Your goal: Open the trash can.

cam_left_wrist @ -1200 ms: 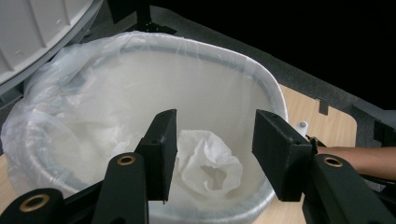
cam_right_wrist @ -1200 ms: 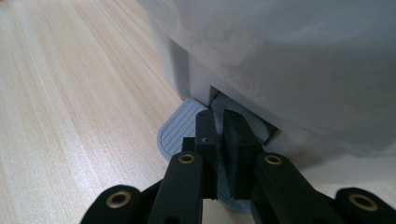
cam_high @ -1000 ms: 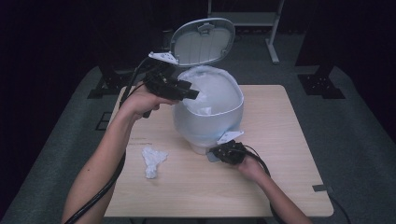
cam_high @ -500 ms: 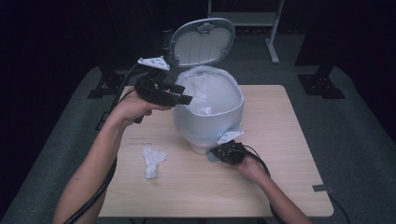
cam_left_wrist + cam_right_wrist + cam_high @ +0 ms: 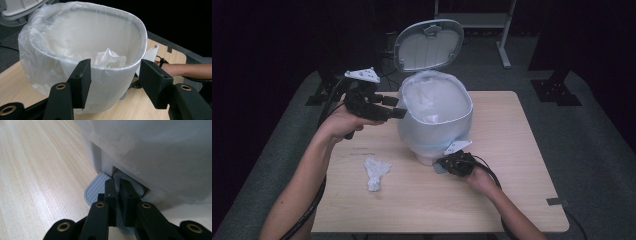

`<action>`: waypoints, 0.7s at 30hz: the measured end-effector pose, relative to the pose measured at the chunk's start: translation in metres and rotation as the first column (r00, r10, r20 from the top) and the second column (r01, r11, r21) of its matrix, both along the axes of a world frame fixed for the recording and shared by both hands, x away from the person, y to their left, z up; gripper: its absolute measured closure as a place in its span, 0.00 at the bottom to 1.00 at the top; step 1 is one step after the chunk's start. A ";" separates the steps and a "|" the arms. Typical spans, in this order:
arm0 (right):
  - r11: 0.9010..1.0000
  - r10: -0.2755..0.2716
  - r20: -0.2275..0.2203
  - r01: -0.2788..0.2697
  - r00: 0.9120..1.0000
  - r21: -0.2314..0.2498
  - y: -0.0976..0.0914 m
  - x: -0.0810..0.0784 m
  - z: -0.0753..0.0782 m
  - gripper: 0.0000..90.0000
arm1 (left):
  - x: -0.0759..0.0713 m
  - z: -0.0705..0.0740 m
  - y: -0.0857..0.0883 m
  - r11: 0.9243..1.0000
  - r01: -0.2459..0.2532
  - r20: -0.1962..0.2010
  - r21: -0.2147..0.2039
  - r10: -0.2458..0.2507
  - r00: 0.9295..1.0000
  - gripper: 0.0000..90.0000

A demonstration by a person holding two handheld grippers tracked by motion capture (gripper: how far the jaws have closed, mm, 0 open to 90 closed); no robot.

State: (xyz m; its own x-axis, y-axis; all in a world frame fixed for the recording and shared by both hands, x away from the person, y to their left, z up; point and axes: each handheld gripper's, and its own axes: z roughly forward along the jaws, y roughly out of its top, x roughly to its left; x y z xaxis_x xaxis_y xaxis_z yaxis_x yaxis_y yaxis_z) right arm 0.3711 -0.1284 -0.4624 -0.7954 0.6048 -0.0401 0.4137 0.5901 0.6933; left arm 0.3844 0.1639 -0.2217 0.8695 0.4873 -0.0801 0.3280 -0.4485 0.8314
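Observation:
A pale pedal bin (image 5: 434,125) with a clear plastic liner stands on the wooden table (image 5: 512,150), its lid (image 5: 428,44) raised. A crumpled white tissue (image 5: 110,58) lies inside the liner. My left gripper (image 5: 394,107) hovers to the left of the bin's rim, level and pointing at it; in the left gripper view the gripper (image 5: 115,70) is open with nothing between its jaws, which have just been opening. My right gripper (image 5: 117,183) is shut, its tips resting on the grey ribbed pedal (image 5: 93,191) at the bin's foot, and the same gripper (image 5: 446,164) sits low in front of the bin.
A second crumpled tissue (image 5: 376,171) lies on the table to the front left of the bin. The table's edges drop to a dark carpeted floor, with stand legs (image 5: 554,87) behind on the right.
My left gripper has drawn back to the left, from over the bin's rim to beside it. The right gripper stays on the pedal and the lid stays up.

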 end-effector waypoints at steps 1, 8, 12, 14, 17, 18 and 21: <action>1.000 -0.001 0.000 0.001 1.000 0.000 0.000 0.000 0.000 0.94 | -0.001 0.000 0.002 1.000 -0.001 0.002 0.000 0.001 1.000 0.47; 1.000 -0.003 -0.001 0.003 1.000 -0.001 0.001 0.000 0.000 0.94 | -0.005 -0.006 0.011 1.000 -0.011 0.001 -0.002 0.011 1.000 0.43; 1.000 -0.005 -0.002 0.005 1.000 -0.002 0.001 -0.001 0.000 0.94 | -0.007 -0.010 0.017 1.000 -0.024 -0.003 0.002 0.024 1.000 0.41; 1.000 -0.005 -0.002 0.005 1.000 -0.002 0.001 -0.001 0.000 0.94 | -0.008 -0.012 0.019 1.000 -0.028 -0.006 0.003 0.028 1.000 0.40; 1.000 -0.005 -0.003 0.005 1.000 -0.001 0.001 -0.001 0.000 0.94 | -0.010 -0.015 0.022 0.999 -0.033 -0.010 0.005 0.033 0.999 0.37; 1.000 -0.005 -0.003 0.005 1.000 -0.002 0.001 0.000 0.000 0.94 | -0.010 -0.016 0.022 0.999 -0.035 -0.010 0.004 0.035 0.999 0.37; 1.000 -0.005 -0.003 0.005 1.000 -0.001 0.001 -0.001 0.000 0.94 | -0.011 -0.019 0.025 0.999 -0.040 -0.013 0.001 0.040 0.999 0.36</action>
